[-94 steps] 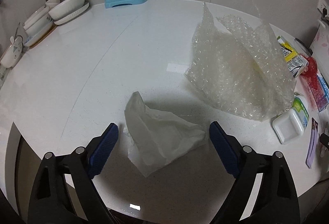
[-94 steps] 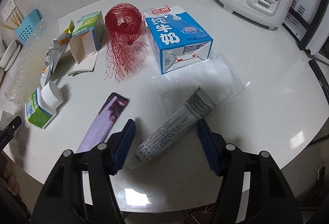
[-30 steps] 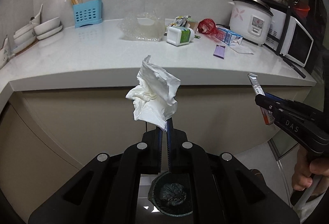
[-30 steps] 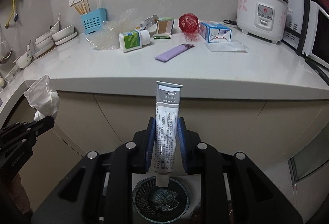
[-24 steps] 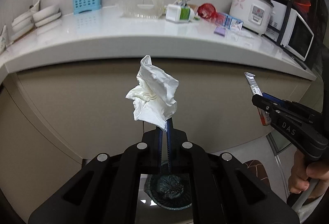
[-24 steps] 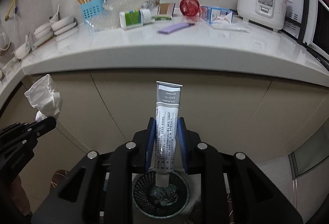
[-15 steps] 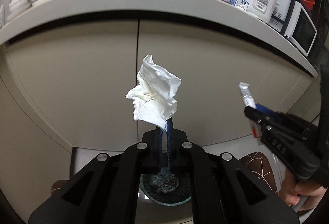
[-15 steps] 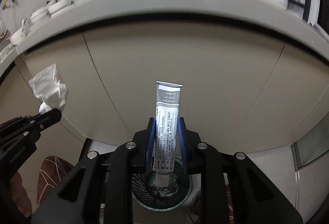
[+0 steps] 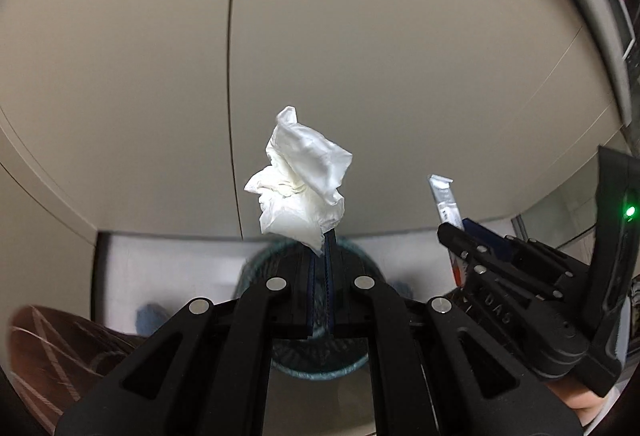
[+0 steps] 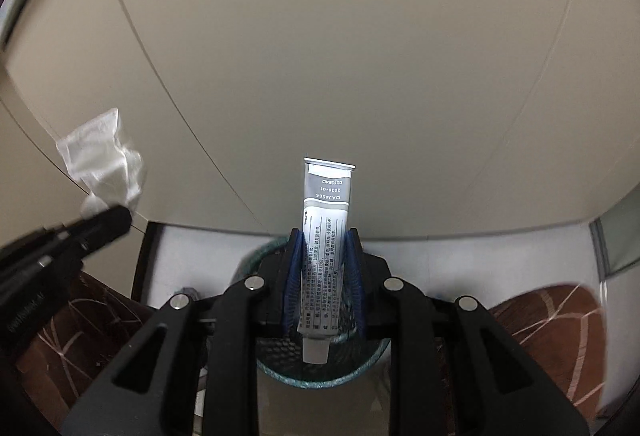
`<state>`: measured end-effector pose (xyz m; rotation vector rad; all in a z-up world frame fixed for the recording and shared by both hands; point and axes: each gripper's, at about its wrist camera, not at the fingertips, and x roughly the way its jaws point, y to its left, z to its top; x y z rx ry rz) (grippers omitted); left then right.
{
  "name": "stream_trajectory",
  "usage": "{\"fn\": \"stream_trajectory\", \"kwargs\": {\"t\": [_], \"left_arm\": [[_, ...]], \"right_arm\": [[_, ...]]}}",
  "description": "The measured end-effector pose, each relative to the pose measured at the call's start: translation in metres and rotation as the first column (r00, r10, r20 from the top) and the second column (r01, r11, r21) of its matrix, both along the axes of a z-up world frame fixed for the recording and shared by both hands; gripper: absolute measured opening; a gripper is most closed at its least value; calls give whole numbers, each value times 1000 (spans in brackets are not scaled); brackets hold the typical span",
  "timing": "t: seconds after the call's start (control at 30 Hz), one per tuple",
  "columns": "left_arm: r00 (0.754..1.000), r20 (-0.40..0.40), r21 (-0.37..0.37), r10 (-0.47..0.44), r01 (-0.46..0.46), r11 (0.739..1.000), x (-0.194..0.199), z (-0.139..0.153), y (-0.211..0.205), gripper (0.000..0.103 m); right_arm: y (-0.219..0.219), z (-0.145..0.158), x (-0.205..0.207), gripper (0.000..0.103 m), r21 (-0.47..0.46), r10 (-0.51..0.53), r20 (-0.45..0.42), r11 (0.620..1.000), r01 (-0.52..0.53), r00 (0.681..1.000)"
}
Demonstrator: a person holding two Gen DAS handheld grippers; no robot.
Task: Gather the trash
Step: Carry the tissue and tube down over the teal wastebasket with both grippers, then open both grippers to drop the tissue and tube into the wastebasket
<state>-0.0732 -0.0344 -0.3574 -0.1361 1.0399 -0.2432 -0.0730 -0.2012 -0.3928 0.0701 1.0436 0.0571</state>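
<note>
Cabinet doors: beige, filling upper frame; bin: round mesh, lower centre, under both grippers; left gripper: clamped tight on tissue, frame centre; right gripper: narrowly parted, pinching upright tube, cap down over bin.

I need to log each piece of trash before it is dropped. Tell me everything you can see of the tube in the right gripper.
The tube is a flattened grey squeeze tube, metallic-looking, with rows of small dark print and a stamped code near its crimped flat end, which points up and away. Its white cap points down toward the round mesh bin below. The right gripper is shut on its middle, a blue pad pressing each side. In the left wrist view the tube shows edge-on.
</note>
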Motion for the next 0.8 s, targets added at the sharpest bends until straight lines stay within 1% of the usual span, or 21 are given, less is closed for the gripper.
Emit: {"fn": "stream_trajectory", "kwargs": {"t": [0.07, 0.13, 0.23, 0.33, 0.43, 0.53, 0.6, 0.67, 0.73, 0.8], "left_arm": [[999, -48, 1, -9, 9, 1000, 4, -24, -4, 3], [995, -94, 19, -24, 26, 999, 8, -49, -10, 3], [986, -163, 35, -44, 51, 998, 12, -80, -18, 3], [979, -195, 54, -63, 75, 996, 18, -99, -23, 4], [973, -222, 57, -64, 78, 995, 26, -117, -27, 5], [968, -237, 80, -78, 100, 992, 25, -129, -31, 6], [965, -246, 64, -90, 109, 992, 17, -133, -32, 7], [964, -248, 54, -96, 113, 992, 16, -134, -32, 15], [964, -249, 41, -89, 103, 994, 17, -131, -33, 30], [965, -252, 34, -71, 82, 996, 18, -127, -31, 38]], "right_arm": [[-4, -16, 3, 21, 10, -5, -43, 1000, 6, 999], [-8, -30, 8, 21, 10, -14, -81, 1000, 14, 997], [-14, -46, 14, 21, 9, -33, -125, 999, 34, 992], [-18, -63, 18, 21, -8, -55, -181, 999, 54, 982], [-16, -74, 23, 21, -24, -48, -225, 999, 43, 973], [-18, -79, 26, 21, -31, -51, -243, 999, 45, 969], [-21, -83, 26, 21, -30, -63, -253, 998, 57, 965], [-15, -84, 21, 21, -26, -72, -263, 997, 68, 962], [-13, -86, 22, 21, -29, -75, -267, 997, 70, 961], [-12, -86, 23, 21, -33, -74, -270, 997, 68, 960]]}}
